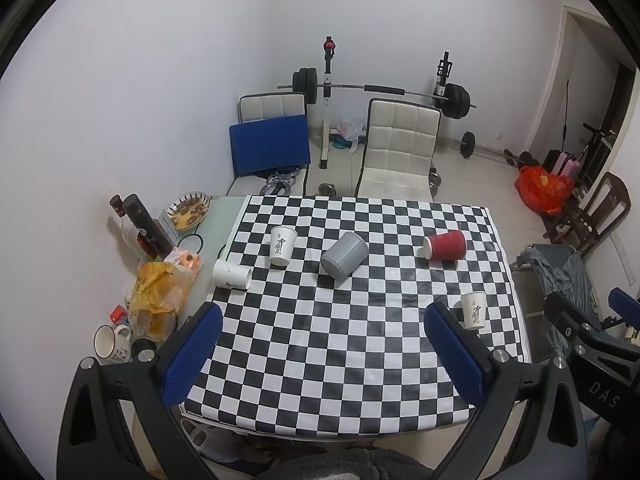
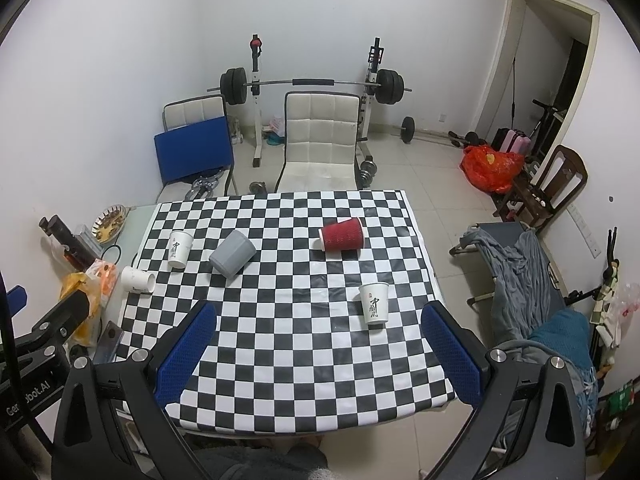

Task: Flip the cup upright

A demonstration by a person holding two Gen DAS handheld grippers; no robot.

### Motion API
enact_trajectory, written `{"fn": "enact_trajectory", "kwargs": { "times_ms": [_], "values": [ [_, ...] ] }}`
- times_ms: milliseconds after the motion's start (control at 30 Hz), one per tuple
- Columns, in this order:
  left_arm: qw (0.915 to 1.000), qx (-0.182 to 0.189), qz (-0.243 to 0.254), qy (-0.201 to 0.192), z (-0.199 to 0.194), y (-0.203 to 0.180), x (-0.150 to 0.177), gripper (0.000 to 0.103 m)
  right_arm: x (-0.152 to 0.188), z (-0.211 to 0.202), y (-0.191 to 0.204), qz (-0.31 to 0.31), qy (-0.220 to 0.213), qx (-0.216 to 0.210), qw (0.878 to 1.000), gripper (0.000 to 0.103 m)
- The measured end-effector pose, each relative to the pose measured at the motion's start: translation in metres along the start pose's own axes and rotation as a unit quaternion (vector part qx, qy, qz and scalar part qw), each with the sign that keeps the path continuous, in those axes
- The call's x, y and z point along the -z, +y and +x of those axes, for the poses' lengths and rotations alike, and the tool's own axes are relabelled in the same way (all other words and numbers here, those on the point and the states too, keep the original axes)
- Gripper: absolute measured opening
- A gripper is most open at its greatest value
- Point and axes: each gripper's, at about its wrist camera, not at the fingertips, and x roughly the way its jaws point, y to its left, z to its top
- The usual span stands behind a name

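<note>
A white-walled room with a tiled floor holds a table covered by a black-and-white checkered cloth (image 1: pixel 360 360), which fills the middle of both wrist views. Behind it, at the top centre of each frame, stand two white padded chairs (image 1: pixel 400 148) and a barbell on a white rack (image 1: pixel 380 89).

Five cups sit on the cloth. A grey plastic cup (image 1: pixel 344 255) lies tipped on its side near the centre of the left wrist view, its mouth toward the upper right. To its right, a red ribbed paper cup (image 1: pixel 445 245) lies on its side with its mouth facing left. At the left edge of the cloth a plain white paper cup (image 1: pixel 232 275) also lies on its side. Two white paper cups with black calligraphy stand upright: one (image 1: pixel 282 246) just left of the grey cup, the other (image 1: pixel 473 310) near the right edge.

The left gripper (image 1: pixel 322 354) hangs above the near edge of the table, its blue-padded fingers wide apart and holding nothing. The right gripper (image 2: pixel 318 354) is likewise spread wide and empty.
</note>
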Motion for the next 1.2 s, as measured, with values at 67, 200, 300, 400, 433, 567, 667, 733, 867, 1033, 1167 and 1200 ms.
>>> {"fn": "enact_trajectory", "kwargs": {
  "times_ms": [67,200,300,400,433,567,667,733,867,1033,1167,1200],
  "values": [
    [1.0000,0.001,-0.001,0.000,-0.0008,-0.0013,-0.0025,0.103,-0.0050,-0.0045,0.0018,0.000,0.000,0.000,1.000,0.103],
    [1.0000,0.001,0.000,-0.001,0.0001,0.0003,-0.0007,0.103,-0.0048,-0.0046,0.0015,-0.001,-0.001,-0.001,1.000,0.103],
    [1.0000,0.001,0.000,-0.001,0.0001,0.0004,-0.0006,0.103,-0.0043,-0.0048,0.0015,0.000,-0.001,-0.001,1.000,0.103],
    [1.0000,0.001,0.000,-0.002,0.0000,0.0003,-0.0003,0.103,-0.0038,-0.0049,0.0017,0.000,-0.002,0.000,1.000,0.103],
    [1.0000,0.001,0.000,-0.002,-0.0009,-0.0005,-0.0011,0.103,-0.0045,-0.0058,0.0017,0.000,-0.003,-0.001,1.000,0.103],
    [1.0000,0.001,-0.001,-0.002,-0.0004,0.0002,-0.0007,0.103,-0.0050,-0.0066,0.0019,0.001,-0.003,-0.001,1.000,0.103],
    [1.0000,0.001,0.000,-0.002,-0.0015,-0.0014,-0.0020,0.103,-0.0047,-0.0068,0.0016,0.001,-0.003,-0.002,1.000,0.103],
    [1.0000,0.001,-0.001,-0.003,-0.0009,0.0001,-0.0009,0.103,-0.0035,-0.0059,0.0017,0.000,-0.004,-0.001,1.000,0.103],
    [1.0000,0.001,-0.001,-0.003,0.0000,0.0007,-0.0002,0.103,-0.0026,-0.0053,0.0013,0.001,-0.005,-0.001,1.000,0.103],
    [1.0000,0.001,0.000,-0.004,-0.0009,0.0000,-0.0011,0.103,-0.0050,-0.0077,0.0019,0.001,-0.006,-0.002,1.000,0.103],
    [1.0000,0.001,-0.001,-0.005,-0.0005,0.0004,-0.0007,0.103,-0.0058,-0.0094,0.0020,0.001,-0.006,-0.002,1.000,0.103],
    [1.0000,0.002,-0.001,-0.004,-0.0007,0.0004,-0.0007,0.103,-0.0067,-0.0105,0.0023,0.001,-0.006,-0.002,1.000,0.103]
  ]
}}
